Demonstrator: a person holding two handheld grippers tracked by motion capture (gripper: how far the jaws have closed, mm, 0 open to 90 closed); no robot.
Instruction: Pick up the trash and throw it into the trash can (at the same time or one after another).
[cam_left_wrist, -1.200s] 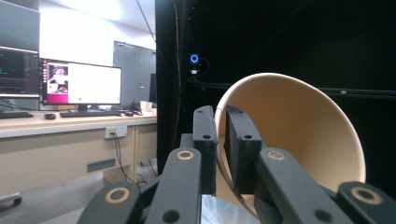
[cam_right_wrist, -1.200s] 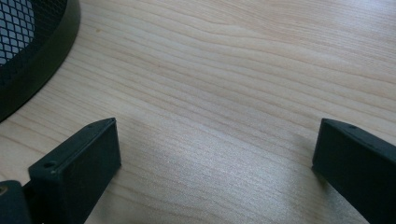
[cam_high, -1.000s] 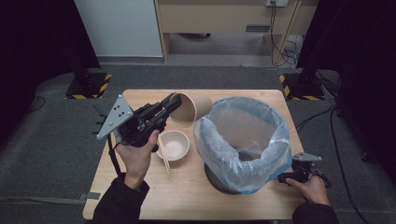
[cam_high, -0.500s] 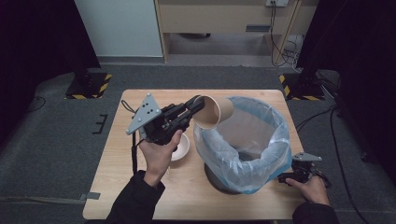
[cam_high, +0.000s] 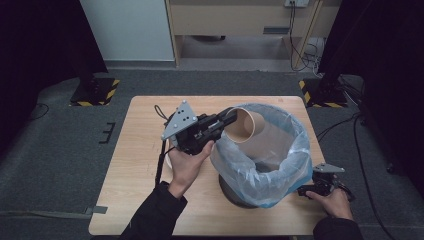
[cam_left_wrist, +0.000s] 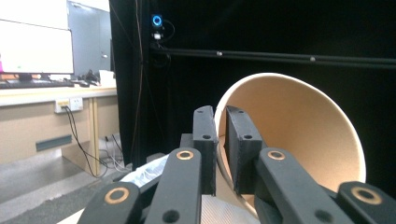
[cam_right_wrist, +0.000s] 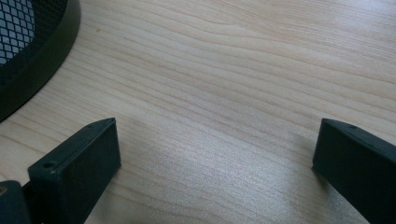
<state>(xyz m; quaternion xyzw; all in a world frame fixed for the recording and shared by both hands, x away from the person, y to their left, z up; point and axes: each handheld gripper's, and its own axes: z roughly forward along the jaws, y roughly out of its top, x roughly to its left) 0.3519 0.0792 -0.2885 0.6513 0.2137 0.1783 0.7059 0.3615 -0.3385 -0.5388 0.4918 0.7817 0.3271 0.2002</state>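
Kraft-paper cup: a brown paper cup (cam_high: 245, 125) was held on its side above the rim of the bin, over the far left part of the bag's opening, its open mouth turned toward the table's right edge.
Grip on cup: the left gripper (cam_high: 224, 120) was clamped on the cup's wall, one jaw inside the rim and one outside, as was seen in the left gripper view, where the cup (cam_left_wrist: 299, 135) rose just behind the nearly meeting jaws.
Bin: a black mesh wastebasket (cam_high: 235, 192) lined with a pale blue plastic bag (cam_high: 295, 150) was stood toward the near right corner of the table (cam_high: 135, 180).
Progress: the cup was judged to be lifted and brought to the bin's mouth; the release into the bag was not yet made, and that drop was taken to be what remained.
Left hand pose: the left hand (cam_high: 186, 162) was raised off the table from the near side, the forearm angled up and the gripper pointed roughly level toward the bin.
Right gripper: the right gripper (cam_high: 305, 190) was rested low by the table's near right corner beside the basket's base (cam_right_wrist: 28, 60), its jaws spread wide with nothing but bare wood between them.
Right hand pose: the right hand (cam_high: 332, 200) was laid near the table's near edge.
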